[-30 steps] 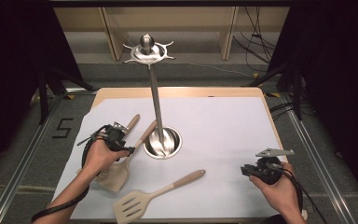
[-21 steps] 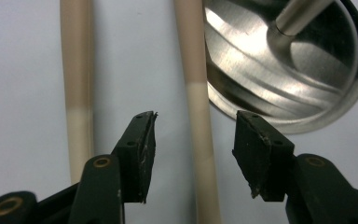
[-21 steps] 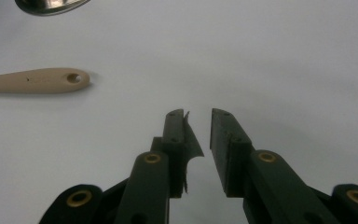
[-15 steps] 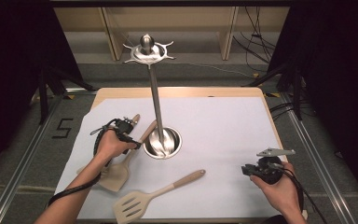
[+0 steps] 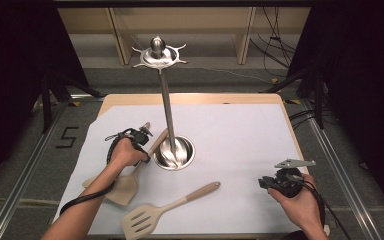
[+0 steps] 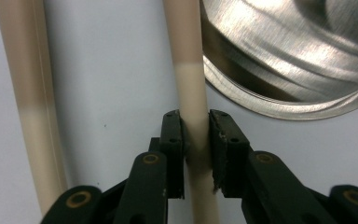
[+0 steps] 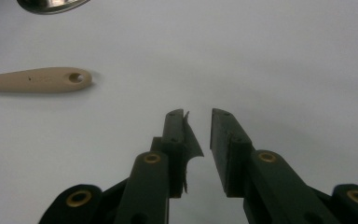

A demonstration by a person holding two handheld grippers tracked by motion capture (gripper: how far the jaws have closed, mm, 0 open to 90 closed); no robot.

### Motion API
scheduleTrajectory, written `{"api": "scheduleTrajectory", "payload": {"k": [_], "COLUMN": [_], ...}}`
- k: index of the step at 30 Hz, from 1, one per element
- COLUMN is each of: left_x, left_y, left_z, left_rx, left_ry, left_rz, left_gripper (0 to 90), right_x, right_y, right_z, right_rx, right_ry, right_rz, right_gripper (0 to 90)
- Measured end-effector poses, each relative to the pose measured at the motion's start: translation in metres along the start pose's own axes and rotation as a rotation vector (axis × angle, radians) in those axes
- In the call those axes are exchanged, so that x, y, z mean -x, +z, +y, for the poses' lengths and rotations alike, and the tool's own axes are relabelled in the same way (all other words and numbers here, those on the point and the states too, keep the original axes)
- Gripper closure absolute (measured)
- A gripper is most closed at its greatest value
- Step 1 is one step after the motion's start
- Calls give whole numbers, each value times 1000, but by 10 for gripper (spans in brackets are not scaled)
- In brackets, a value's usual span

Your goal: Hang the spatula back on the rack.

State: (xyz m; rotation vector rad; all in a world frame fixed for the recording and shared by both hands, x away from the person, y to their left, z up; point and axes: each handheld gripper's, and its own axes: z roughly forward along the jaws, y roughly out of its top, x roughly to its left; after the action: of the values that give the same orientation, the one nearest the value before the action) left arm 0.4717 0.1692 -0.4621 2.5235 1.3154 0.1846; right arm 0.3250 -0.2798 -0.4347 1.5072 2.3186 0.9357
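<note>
Left claw (image 6: 196, 140) has its 2 jaws clamped on a spatula handle (image 6: 189, 70), whose long axis runs straight ahead past the steel stand base (image 6: 298, 60). I see my right claw (image 7: 198, 135) slightly parted, holding nothing, with the slotted spatula (image 5: 167, 207) on the desk (image 5: 240, 135) nearer it.

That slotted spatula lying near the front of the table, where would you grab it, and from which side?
By the handle, not the blade. The slotted spatula lies flat on the white sheet, its slim handle pointing toward the right gripper. I'd probably come straight down over mid-handle, jaws across its width; the wide blade would likely not fit between them.
</note>
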Motion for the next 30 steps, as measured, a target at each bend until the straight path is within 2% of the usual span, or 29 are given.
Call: {"api": "scheduleTrajectory", "payload": {"k": [2, 3, 4, 6, 7, 9, 11, 12, 13, 14, 15, 17, 18, 19, 20, 22, 23, 24, 25, 26, 28, 30], "left_x": [0, 1, 0, 2, 3, 4, 3, 4, 5, 5, 6, 6, 9, 9, 10, 13, 14, 16, 18, 22, 24, 27], "left_y": [-1, -2, -5, -12, -15, -24, -34, -38, -42, -48, -51, -60, -68, -68, -72, -79, -82, -86, -90, -94, -100, -105], "left_z": [-2, -6, -7, -12, -16, -23, -32, -36, -40, -45, -48, -57, -66, -66, -70, -78, -81, -85, -88, -91, -95, -98], "left_rx": [21, 49, 58, 97, 139, 194, 247, 287, 330, 348, 389, 429, 486, 486, 511, 574, 603, 618, 634, 664, 682, 721], "left_ry": [-31, -51, -30, -27, -48, -76, -73, -79, -84, -78, -94, -71, -77, -77, -87, -99, -104, -101, -105, -106, -100, -96], "left_rz": [-14, -48, -33, -38, -33, -40, -48, -40, -43, -39, -39, -27, -30, -30, -29, -39, -49, -56, -65, -85, -76, -91], "left_gripper": [769, 776, 778, 779, 780, 780, 780, 781, 781, 781, 781, 781, 781, 781, 781, 781, 781, 781, 781, 781, 781, 781], "right_x": [0, 0, 0, 1, 1, -1, -2, 1, 0, -1, -1, -1, -2, -2, -4, -4, -5, -4, -5, -5, -4, -5], "right_y": [-1, -1, 0, 1, 1, 1, 0, 1, 1, 1, 1, 1, 1, 1, 0, 0, 4, 0, 1, 1, 2, 2], "right_z": [0, 0, 0, 0, 0, 0, 0, 0, 1, 1, 1, 1, 1, 1, 1, 1, 0, 2, 1, 2, 2, 2], "right_rx": [1, 4, 7, 19, 15, -6, 3, 21, 25, 22, 22, 26, 31, 31, 15, 13, 56, 11, 14, 19, 25, 25], "right_ry": [-3, -6, 1, -20, -15, -6, -5, -32, -32, -26, -26, -31, -30, -30, -9, -10, -1, -26, -16, -30, -37, -36], "right_rz": [-6, -5, 6, 0, -1, 1, -1, -2, -2, -3, -3, -10, -1, -1, -2, 0, -1, -13, 0, -10, -3, -4], "right_gripper": [758, 757, 758, 758, 758, 758, 758, 758, 758, 758, 758, 758, 758, 758, 758, 758, 758, 758, 758, 758, 758, 758]}}
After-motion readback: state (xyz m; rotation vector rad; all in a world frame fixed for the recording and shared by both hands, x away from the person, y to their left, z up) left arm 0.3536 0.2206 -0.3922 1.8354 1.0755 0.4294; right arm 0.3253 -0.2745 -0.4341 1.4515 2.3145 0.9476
